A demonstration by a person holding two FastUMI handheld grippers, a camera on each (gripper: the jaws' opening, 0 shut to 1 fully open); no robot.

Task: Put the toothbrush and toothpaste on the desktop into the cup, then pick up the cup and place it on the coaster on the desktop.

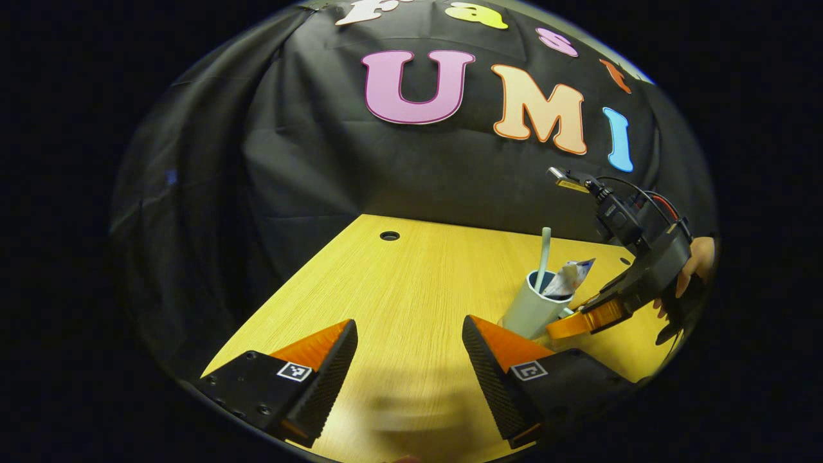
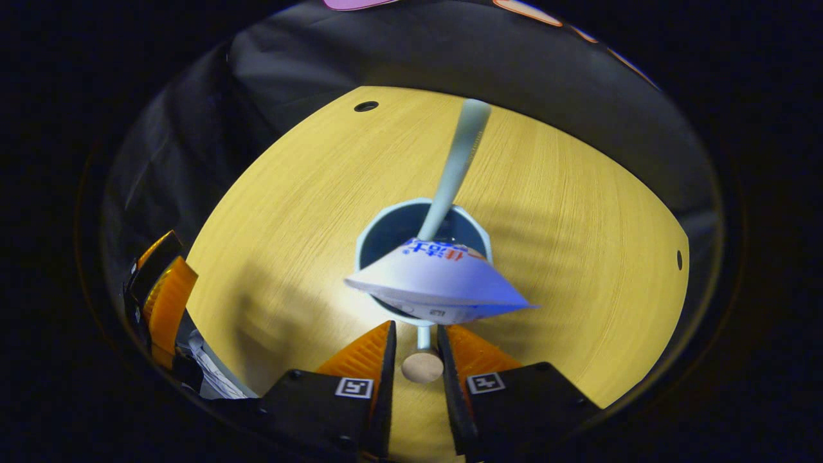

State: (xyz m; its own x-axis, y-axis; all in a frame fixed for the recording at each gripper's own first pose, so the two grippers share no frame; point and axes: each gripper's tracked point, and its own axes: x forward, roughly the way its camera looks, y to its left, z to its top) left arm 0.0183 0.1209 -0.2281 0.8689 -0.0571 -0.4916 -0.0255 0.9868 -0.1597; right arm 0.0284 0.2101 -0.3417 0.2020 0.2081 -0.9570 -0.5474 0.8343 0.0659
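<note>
So the right gripper (image 2: 416,344), bottom centre of the right gripper view, has its fingers pulled in close on either side of the cup's handle (image 2: 422,365), the little stem with a round wooden-looking end. I can't tell if both fingers are actually pressing on it or just bracketing it, but my guess is this is the grab before the lift.

Just above that, mid-frame, is the cup (image 2: 424,257). The toothpaste tube (image 2: 440,283) sits in it with its flat crimped end fanned across the near rim, and the toothbrush (image 2: 456,161) leans out toward the top of the frame. So the loading part looks done to me.

The left gripper (image 1: 409,350), bottom of the left gripper view, is spread wide with nothing between its fingers, just hanging over the wooden desktop (image 1: 398,283), probably staying out of the way. Cup sits lower right there.

Haven't spotted the coaster.
</note>
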